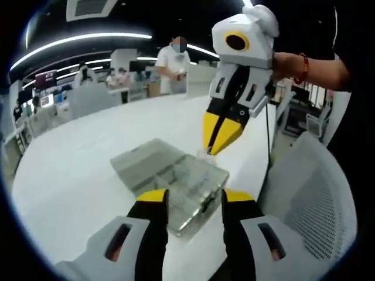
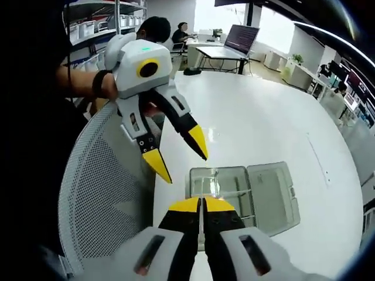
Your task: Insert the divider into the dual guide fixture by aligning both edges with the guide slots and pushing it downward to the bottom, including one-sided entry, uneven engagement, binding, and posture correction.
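Note:
A clear plastic box, the guide fixture (image 1: pixel 196 184) (image 2: pixel 218 186), lies on the white table (image 1: pixel 88 152) with its lid (image 1: pixel 145 159) (image 2: pixel 272 192) folded flat beside it. My left gripper (image 1: pixel 195 199) is open, its yellow tips on either side of the box's near end; in the right gripper view the left gripper (image 2: pixel 179 155) hangs open above the box's left edge. My right gripper (image 2: pixel 201 205) (image 1: pixel 217 145) is shut, pointing down at the box's far corner. A small clear piece, apparently the divider (image 1: pixel 203 155), shows just below its tips.
A white mesh chair (image 1: pixel 316 196) (image 2: pixel 102 193) stands against the table edge by the box. A person's hand and sleeve hold each gripper. Other people (image 1: pixel 174 64), desks and a laptop (image 2: pixel 237 38) are in the background. Bare tabletop stretches beyond the lid.

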Demonstrator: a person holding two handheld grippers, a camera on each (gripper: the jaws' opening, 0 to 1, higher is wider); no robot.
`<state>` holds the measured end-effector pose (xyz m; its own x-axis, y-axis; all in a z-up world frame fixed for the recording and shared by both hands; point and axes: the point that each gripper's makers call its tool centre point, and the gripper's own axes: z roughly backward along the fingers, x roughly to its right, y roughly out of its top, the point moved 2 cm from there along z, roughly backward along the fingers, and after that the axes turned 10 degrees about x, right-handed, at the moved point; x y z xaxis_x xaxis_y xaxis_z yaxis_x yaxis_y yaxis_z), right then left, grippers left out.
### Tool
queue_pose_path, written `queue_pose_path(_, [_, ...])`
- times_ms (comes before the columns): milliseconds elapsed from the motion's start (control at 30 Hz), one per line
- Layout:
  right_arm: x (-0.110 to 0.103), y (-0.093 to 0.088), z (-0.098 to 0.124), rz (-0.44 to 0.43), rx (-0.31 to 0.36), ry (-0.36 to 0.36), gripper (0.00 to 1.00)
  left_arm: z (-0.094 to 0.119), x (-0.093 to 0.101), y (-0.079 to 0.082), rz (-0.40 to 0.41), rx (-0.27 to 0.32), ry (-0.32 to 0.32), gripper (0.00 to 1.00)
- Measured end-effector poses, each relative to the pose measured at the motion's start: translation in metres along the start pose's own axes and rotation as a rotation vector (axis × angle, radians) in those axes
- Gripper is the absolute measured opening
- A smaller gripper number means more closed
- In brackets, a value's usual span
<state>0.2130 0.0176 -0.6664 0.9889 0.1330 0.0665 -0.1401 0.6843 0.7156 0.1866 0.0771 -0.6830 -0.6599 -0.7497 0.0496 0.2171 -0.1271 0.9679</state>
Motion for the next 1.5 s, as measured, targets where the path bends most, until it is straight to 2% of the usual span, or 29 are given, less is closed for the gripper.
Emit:
queue_pose_path(300, [0.017, -0.008, 0.002, -0.009, -0.037, -0.015, 0.00, -0.001, -0.002, 0.004, 0.004, 0.006, 0.003, 0.42])
queue_pose_path(433, [0.021, -0.008, 0.003, -0.018, -0.032, -0.021, 0.00, -0.003, -0.001, 0.007, 0.020, 0.029, -0.007, 0.50])
queue_pose_path(700, [0.028, -0.010, 0.003, -0.032, -0.040, -0.027, 0.00, -0.002, -0.001, 0.005, 0.012, 0.025, -0.003, 0.55])
queue_pose_path(1133, [0.035, -0.015, -0.006, -0.030, -0.058, 0.004, 0.00, 0.007, -0.005, -0.002, 0.048, 0.027, 0.046, 0.67])
queue_pose_path(1400, [0.034, -0.016, -0.011, -0.019, -0.053, 0.030, 0.00, 0.006, -0.007, -0.005, 0.060, 0.011, 0.054, 0.79])
queue_pose_path(1500, [0.035, -0.018, -0.013, -0.007, -0.049, 0.034, 0.00, 0.007, -0.007, -0.005, 0.059, 0.005, 0.057, 0.81])
